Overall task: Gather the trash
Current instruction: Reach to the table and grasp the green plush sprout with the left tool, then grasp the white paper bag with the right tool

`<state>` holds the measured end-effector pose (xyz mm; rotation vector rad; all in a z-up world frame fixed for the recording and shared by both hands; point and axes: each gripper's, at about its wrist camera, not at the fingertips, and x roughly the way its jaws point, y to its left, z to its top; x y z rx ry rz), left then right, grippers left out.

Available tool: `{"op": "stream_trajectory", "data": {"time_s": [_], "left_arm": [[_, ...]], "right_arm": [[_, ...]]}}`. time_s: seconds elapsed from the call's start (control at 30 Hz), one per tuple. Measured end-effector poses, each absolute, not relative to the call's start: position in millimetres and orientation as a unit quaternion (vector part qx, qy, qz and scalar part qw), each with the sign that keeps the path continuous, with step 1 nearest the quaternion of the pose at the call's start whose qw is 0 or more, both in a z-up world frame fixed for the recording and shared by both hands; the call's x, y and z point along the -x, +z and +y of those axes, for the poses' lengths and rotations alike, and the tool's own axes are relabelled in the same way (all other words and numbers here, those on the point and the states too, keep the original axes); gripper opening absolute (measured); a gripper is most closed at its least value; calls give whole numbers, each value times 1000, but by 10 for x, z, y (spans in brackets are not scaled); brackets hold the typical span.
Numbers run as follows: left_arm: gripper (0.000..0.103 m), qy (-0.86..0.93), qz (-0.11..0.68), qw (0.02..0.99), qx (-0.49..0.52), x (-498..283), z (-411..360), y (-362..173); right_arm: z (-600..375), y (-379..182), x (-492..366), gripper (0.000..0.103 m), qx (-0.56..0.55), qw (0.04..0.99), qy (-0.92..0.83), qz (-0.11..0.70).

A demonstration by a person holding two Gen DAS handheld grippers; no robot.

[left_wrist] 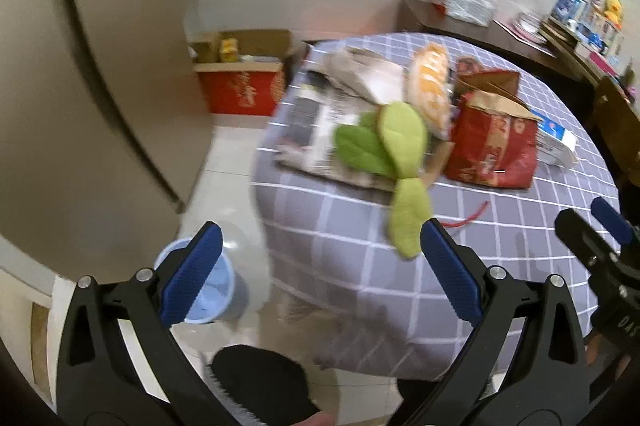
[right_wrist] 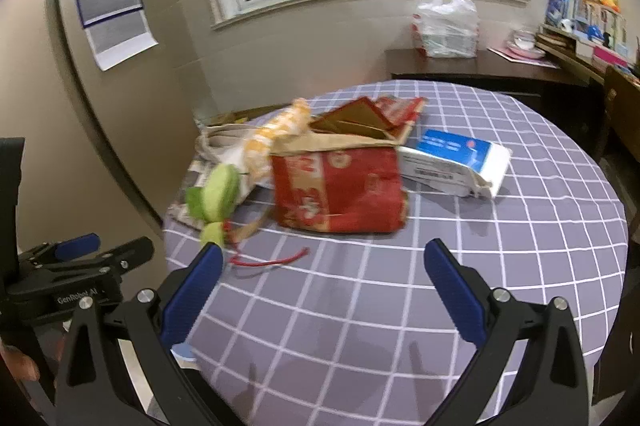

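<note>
Both grippers hover with jaws released, left gripper and right gripper holding nothing; the trash, a red paper bag and newspapers, lies across the worktop; the bin stands on the floor beside it; loose scraps could slip off the edge, missing it.

Ahead of the fingers, whose blue pads look ribbed and matt, the tablecloth is smooth checked cloth. Beyond their tips the red bag looks like creased paper, and the wipes pack glossy plastic. Left of them the green toy is soft plush; the bin is smooth plastic.
</note>
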<state>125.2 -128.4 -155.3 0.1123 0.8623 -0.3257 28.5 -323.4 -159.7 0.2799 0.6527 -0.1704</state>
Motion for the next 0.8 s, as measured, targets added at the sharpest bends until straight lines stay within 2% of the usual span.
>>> {"op": "stream_trajectory", "data": {"time_s": [0.07, 0.13, 0.2, 0.27, 0.3, 0.37, 0.4, 0.43, 0.5, 0.8], "left_arm": [[95, -172, 415, 892, -52, -1299, -1440, -1612], [78, -192, 420, 886, -49, -1366, -1579, -1670], [73, -202, 427, 880, -52, -1424, -1697, -1736], [63, -212, 440, 871, -56, -1480, -1815, -1815], [55, -212, 445, 868, -57, -1510, -1835, -1822], [49, -223, 449, 863, -52, -1536, -1869, -1829], [43, -229, 451, 861, -57, -1550, -1914, -1843], [30, -232, 453, 858, -62, -1570, -1935, -1866], [14, -243, 466, 848, -62, -1593, -1961, -1917], [12, -262, 387, 884, -2, -1313, -1418, -1485]], "right_arm": [[-3291, -1642, -306, 99, -141, 931, -87, 325], [-3356, -1696, -329, 99, -146, 928, -90, 330], [-3400, -1740, -363, 99, -149, 926, -91, 335], [-3424, -1770, -394, 99, -151, 924, -91, 339], [-3430, -1783, -406, 99, -152, 923, -90, 341], [-3429, -1798, -433, 99, -152, 922, -87, 344], [-3424, -1805, -445, 99, -153, 922, -86, 346], [-3422, -1808, -459, 99, -153, 921, -85, 347], [-3416, -1800, -477, 99, -154, 921, -80, 348], [-3164, -1679, -631, 99, -157, 926, -32, 343]]}}
